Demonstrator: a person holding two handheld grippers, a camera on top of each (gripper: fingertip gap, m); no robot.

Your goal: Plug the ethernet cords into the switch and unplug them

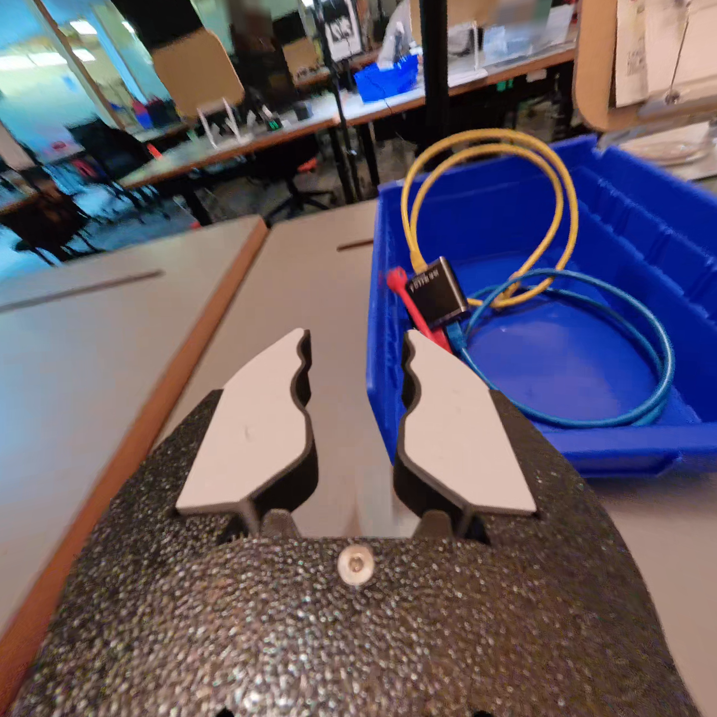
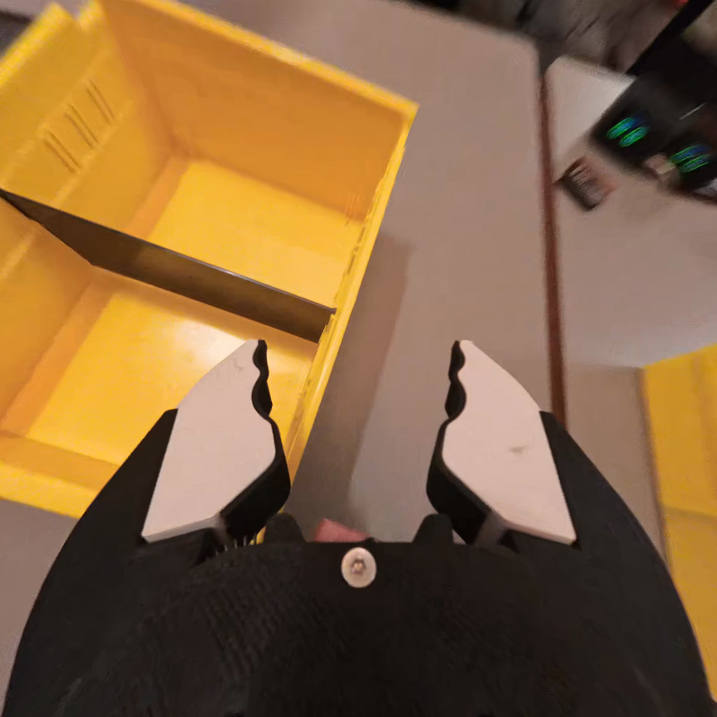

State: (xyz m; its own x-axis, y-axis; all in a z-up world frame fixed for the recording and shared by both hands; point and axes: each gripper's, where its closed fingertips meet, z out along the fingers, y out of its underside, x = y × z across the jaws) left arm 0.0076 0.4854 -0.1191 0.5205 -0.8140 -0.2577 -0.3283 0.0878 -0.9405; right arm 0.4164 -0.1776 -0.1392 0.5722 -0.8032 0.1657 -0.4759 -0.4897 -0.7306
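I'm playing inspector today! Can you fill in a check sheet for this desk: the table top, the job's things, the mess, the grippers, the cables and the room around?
Surface: grey table with a brown edge strip; little on it besides the bins.
Job's things: small black switch inside the blue bin, leaning on its left wall.
Clutter: yellow bin with a black divider, both compartments bare; a second yellow thing at the right edge.
Grippers: left gripper open, holding nothing, beside the blue bin; right gripper open, holding nothing, over the yellow bin's edge.
Cables: yellow cord looping up from the switch; blue cord coiled on the bin floor; red cord by the switch.
Surroundings: blurred workshop benches and chairs.
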